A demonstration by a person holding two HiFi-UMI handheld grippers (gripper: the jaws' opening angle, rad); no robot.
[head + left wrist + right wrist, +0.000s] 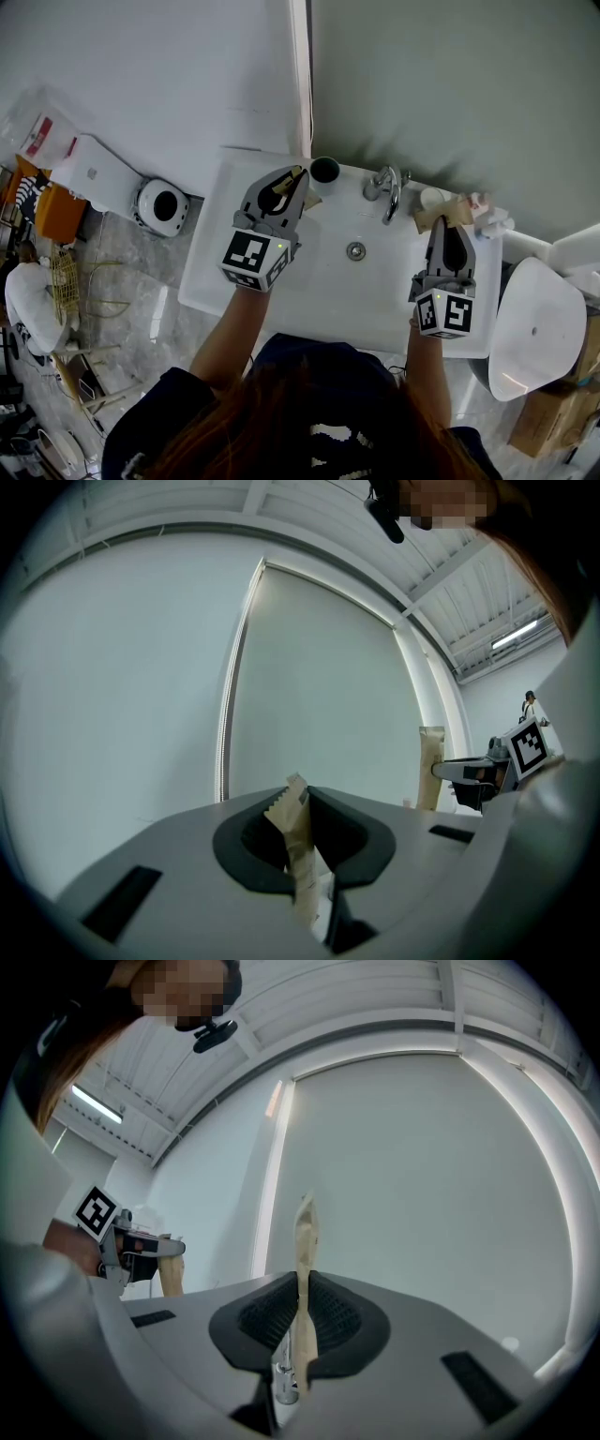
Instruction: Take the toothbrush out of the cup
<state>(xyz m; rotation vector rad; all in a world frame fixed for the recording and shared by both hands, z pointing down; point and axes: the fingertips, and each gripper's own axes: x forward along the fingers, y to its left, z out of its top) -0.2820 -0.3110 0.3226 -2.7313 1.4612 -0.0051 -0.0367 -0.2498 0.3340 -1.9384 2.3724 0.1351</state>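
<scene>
**A:** Closest to us, dark sleeves and long hair fill the bottom, with both arms out over the white washbasin (pixel 211 277).

**B:** The right claw (pixel 447 229) comes first, above the basin's right side, its marker cube (pixel 443 312) facing us.

**A:** And it's clamped. Its own view shows both pads squeezed onto a tan packet (pixel 304 1241) standing upright between them, the top pinched to a point above the jaws.

**B:** Mid-basin there's the drain (pixel 355 250), bare white all around it.

**A:** Further back is the left claw (pixel 294 184), over the basin's back left part. It's closed too, gripping a saw-edged packet (pixel 298 836) of brown paper that leans a touch to one side.

**B:** Is that the toothbrush in there?

**A:** Can't tell, the wrapper hides whatever is inside. What I can say is that this packet is out in the air, in the claw, just beside the cup (pixel 324 170).

**B:** And the cup?

**A:** It's dark and round, upright on the basin's back edge just left of the faucet (pixel 385 190). Its mouth shows only shadow from up here.

**B:** In the back right corner?

**A:** A small white cup (pixel 431 198) and some crumpled wrapping (pixel 484 216), with the pale wall behind.
</scene>
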